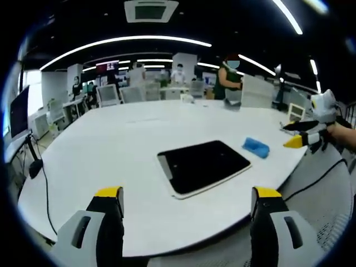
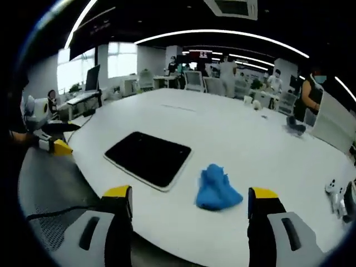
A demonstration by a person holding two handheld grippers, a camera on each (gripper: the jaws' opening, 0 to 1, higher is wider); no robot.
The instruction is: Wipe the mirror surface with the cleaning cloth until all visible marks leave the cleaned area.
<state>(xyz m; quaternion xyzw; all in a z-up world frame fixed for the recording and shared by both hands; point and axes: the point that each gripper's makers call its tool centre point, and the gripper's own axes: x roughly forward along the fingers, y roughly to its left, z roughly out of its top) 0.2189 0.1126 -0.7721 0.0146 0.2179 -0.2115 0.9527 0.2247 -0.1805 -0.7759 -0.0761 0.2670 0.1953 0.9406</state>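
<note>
A dark mirror (image 1: 203, 166) in a white frame lies flat on the white table (image 1: 122, 139). Just right of it in the left gripper view sits a crumpled blue cloth (image 1: 256, 147). My left gripper (image 1: 188, 196) hovers open off the table's near edge, its jaws wide apart and holding nothing. My right gripper (image 1: 293, 134) comes in from the right, beyond the cloth. In the right gripper view the cloth (image 2: 217, 186) lies close ahead between the open jaws of my right gripper (image 2: 189, 193), untouched, with the mirror (image 2: 149, 158) to its left. My left gripper (image 2: 58, 138) shows at the left edge.
A black cable (image 1: 44, 183) runs over the table's left edge near a monitor (image 1: 18, 111). Small white objects (image 2: 334, 192) sit at the table's right side. People, chairs and desks stand beyond the far edge, one person (image 1: 228, 78) close to it.
</note>
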